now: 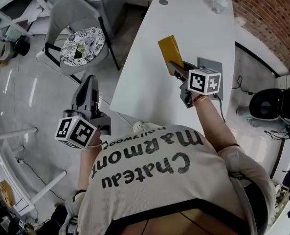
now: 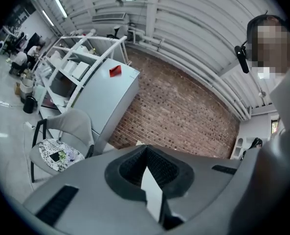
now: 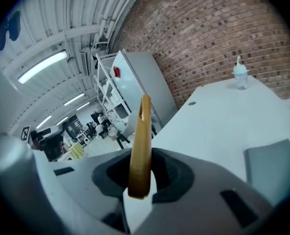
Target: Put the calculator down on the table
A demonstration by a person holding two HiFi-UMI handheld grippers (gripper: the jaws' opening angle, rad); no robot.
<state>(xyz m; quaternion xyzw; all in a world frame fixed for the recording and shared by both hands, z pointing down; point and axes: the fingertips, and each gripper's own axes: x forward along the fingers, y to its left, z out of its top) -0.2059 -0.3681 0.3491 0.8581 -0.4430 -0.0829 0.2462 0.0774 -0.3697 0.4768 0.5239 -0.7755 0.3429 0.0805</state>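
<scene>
Calculator (image 1: 170, 50) — yellow, on edge over the white table (image 1: 149, 43) — pinched between the right gripper (image 1: 176, 68) jaws. Left gripper (image 1: 89, 80): jaws pressed together, empty.

Your head camera looks steeply down from above onto the white table (image 1: 149, 58). Each gripper camera sits close behind its own jaws and faces along them. Ahead of both jaws stands the brick wall (image 2: 184, 116). The right gripper view shares the white table with the head view; the left shares the chair (image 2: 61, 131).

The lower end of the calculator (image 1: 170, 52) is hidden by the right gripper (image 1: 175, 69); the grey pad (image 1: 211, 63) at its 3 o'clock is partly covered.
</scene>
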